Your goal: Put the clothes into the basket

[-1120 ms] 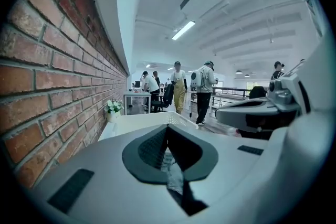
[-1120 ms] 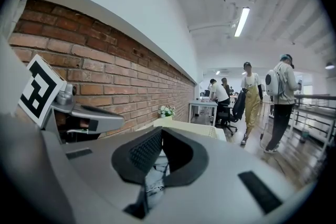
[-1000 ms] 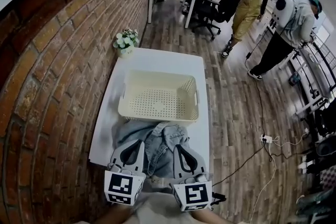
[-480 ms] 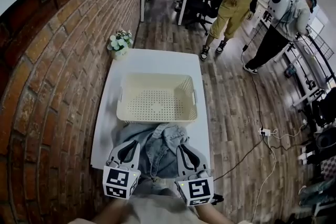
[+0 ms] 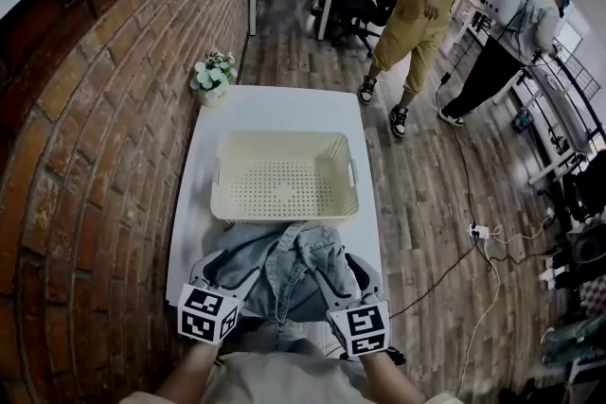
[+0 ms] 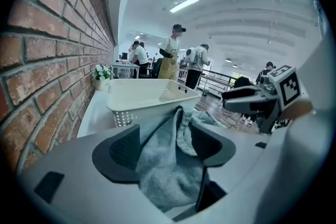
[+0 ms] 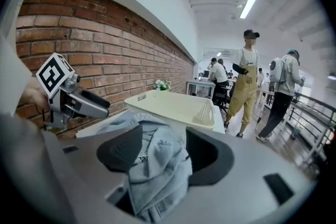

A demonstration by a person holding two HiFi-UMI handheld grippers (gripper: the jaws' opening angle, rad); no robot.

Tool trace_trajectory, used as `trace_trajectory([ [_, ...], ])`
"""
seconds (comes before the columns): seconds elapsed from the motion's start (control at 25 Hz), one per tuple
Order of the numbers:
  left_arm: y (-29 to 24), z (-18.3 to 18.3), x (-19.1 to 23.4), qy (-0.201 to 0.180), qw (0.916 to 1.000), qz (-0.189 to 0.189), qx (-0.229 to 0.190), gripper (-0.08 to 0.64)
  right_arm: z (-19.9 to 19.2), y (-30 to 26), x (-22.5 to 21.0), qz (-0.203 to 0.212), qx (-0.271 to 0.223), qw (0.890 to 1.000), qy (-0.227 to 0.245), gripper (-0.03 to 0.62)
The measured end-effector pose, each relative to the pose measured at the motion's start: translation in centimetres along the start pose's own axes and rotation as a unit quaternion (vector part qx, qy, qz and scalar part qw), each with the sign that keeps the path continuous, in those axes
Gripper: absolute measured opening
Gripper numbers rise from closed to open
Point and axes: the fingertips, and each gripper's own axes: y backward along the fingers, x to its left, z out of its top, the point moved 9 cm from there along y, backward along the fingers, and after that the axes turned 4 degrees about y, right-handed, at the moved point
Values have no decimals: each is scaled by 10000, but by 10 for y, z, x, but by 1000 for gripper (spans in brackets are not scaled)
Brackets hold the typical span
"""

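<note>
Crumpled pale denim clothes [image 5: 284,262] are lying lower centre, folds between the opening jaws of the left gripper [image 6: 164,147] and right gripper [image 7: 160,149]; the cream basket [image 5: 222,203] above is holding nothing.

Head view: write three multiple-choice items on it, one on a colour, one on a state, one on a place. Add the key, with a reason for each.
1. What colour is the garment lying on the table?
A. Red
B. Light blue denim
C. Black

2. What state is the basket in?
A. Upright and empty
B. Half full of clothes
C. Turned upside down

3. Where does the flower pot stand?
A. Inside the basket
B. On the table's far left corner, by the brick wall
C. On top of the garment

Key:
1 B, since the crumpled cloth at the table's near end is pale blue denim.
2 A, since the perforated floor of the basket shows bare all over, with its opening upward.
3 B, since the pot sits beyond the basket, at the table edge next to the bricks.
</note>
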Motion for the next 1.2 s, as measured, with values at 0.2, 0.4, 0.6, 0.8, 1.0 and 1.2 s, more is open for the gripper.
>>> trace_trajectory([
  [0.2, -8, -11, 10, -88, 9994, -67, 339, 381, -15, -10, -8, 187, 346, 9992, -106, 308],
  [0.4, -15, -19, 23, -17, 9983, -60, 584, 437, -28, -19, -12, 349, 672, 9971, -107, 375],
  [0.6, -20, -28, 36, -32, 9962, -24, 874, 480, -43, -29, -14, 478, 1028, 9934, -154, 432],
  [0.8, -26, -39, 52, 66, 9939, -13, 1103, 489, -58, -39, -16, 568, 1326, 9892, -269, 476],
  [1.0, -33, -50, 62, 465, 9899, -198, 1322, 499, -71, -48, -23, 717, 1591, 9831, -547, 499],
  [1.2, -42, -59, 68, 674, 9853, -333, 1535, 503, -82, -53, -29, 935, 1678, 9759, -1034, 499],
])
